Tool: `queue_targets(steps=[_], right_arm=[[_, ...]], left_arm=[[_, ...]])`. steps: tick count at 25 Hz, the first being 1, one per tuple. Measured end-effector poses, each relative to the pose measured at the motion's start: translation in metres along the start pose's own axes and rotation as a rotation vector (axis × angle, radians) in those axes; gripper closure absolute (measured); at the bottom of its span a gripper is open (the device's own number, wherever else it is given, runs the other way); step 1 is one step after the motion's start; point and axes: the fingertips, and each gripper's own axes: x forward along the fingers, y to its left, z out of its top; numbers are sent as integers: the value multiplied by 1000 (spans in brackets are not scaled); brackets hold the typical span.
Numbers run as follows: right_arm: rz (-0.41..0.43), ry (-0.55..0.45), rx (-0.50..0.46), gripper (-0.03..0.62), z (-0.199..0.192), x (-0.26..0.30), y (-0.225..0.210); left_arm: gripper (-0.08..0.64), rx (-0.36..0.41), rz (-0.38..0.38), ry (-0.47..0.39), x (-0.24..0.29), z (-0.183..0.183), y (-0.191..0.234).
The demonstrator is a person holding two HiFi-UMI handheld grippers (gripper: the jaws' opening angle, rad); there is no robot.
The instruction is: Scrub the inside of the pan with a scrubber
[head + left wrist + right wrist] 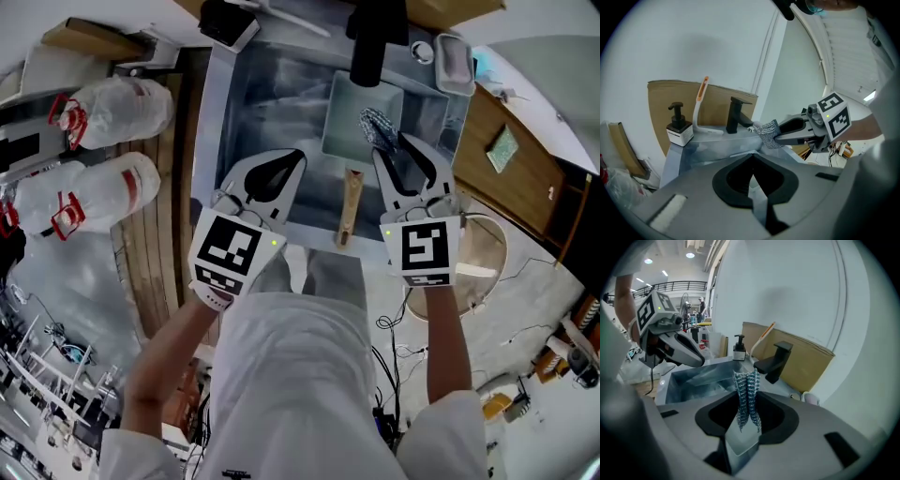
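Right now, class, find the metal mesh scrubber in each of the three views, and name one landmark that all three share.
Head view: scrubber upper centre-right, at the tips of the right tool, over the sink.
Left gripper view: centre-right, pinched by the right tool.
Right gripper view: dead centre, clamped between that tool's jaws.
Shared landmark: the black faucet.

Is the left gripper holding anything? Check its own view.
No, the left gripper has its jaws pressed together with nothing between them; the mesh scrubber sits in the right gripper.
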Motion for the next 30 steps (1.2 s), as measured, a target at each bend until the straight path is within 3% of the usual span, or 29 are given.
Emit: queue_targets(steps=[10, 16, 23, 30], right_arm=[[37, 123, -128, 469, -36, 87, -4], [6, 212, -233, 469, -63, 126, -14], [-5, 296, -311, 469, -84, 160, -24], [2, 344, -385, 469, -94, 179, -26]], left_arm=[[557, -55, 4, 41, 57, -35, 43], [557, -105, 13, 74, 87, -52, 59], [557, -115, 21, 120, 110, -66, 70], [557, -129, 28, 109, 125, -71, 82]])
